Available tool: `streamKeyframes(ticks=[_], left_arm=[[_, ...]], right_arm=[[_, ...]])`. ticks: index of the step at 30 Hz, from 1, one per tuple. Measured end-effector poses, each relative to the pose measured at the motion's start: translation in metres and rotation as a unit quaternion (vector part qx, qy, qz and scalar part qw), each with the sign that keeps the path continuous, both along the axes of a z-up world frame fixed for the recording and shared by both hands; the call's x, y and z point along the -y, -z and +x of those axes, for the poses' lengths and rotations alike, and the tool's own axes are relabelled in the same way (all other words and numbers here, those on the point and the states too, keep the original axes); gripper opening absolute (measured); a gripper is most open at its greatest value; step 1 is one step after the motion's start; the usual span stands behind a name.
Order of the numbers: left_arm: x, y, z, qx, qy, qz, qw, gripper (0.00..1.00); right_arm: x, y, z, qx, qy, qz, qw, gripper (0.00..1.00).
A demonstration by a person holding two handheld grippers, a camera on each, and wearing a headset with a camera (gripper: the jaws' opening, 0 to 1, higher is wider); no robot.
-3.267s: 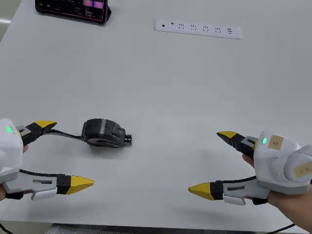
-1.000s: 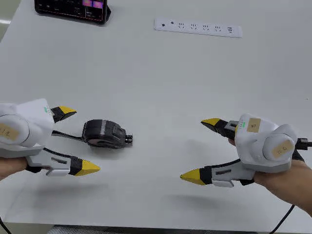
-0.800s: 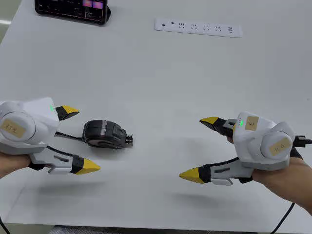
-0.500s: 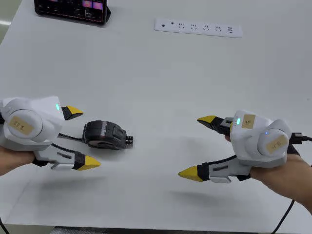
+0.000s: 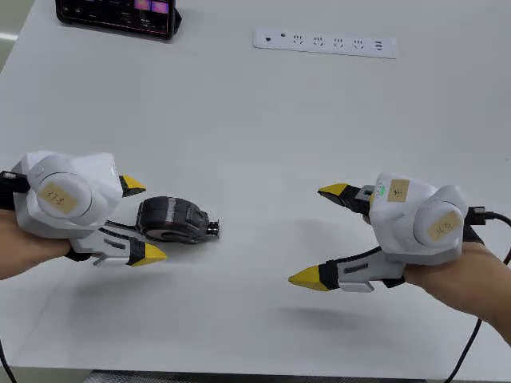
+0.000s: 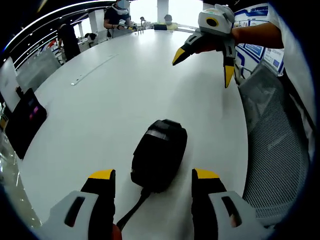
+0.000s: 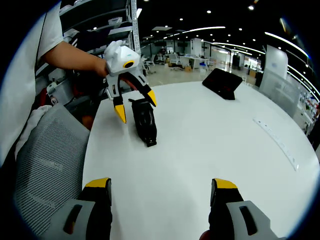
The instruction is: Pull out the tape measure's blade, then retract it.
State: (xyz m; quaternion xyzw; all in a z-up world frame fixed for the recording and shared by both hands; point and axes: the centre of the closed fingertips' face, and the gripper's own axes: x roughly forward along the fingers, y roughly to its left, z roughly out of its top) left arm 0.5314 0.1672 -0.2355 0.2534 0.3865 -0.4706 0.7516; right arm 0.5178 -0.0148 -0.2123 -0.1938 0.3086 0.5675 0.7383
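**Left gripper open around the rear of the tape measure, right gripper open and well apart**

Left gripper (image 5: 145, 220) is released: its two yellow-tipped jaws stand wide apart, one on each side of the rear end of the tape measure (image 5: 172, 219). In the left gripper view a narrow gap of table shows between each jaw and the black case, so the jaws do not press on it. The tape measure lies on its side on the white table (image 5: 239, 120), in the left part of the head view. A thin black strap (image 6: 132, 215) leaves its rear end and runs back between the jaws. The small front end of the case points towards the right gripper (image 5: 317, 235).

The right gripper is also released, with its jaws spread wide and nothing between them. It hangs a little above the table, well apart from the tape measure, and its tips point to it.

The person's left hand (image 5: 24, 247) holds its gripper low and almost level. The right hand (image 5: 455, 279) holds its gripper rolled, so one jaw is farther and the other nearer to the person.

At the far edge of the table lie a white power strip (image 5: 323, 43) and a dark tablet (image 5: 120, 12).
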Motion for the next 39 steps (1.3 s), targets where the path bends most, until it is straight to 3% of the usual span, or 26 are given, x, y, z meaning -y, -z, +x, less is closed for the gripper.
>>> streamKeyframes(ticks=[21, 39], left_arm=[[0.007, 0.007, 0.004, -0.012, 0.02, 0.017, 0.9996, 0.32], [0.006, 0.009, 0.003, -0.033, 0.033, 0.024, 0.9986, 0.3]], right_arm=[[-0.001, 0.004, 0.002, 0.0, -0.008, -0.003, 1.0, 0.8], [-0.016, 0.01, 0.005, -0.003, -0.02, 0.001, 0.9998, 0.77]])
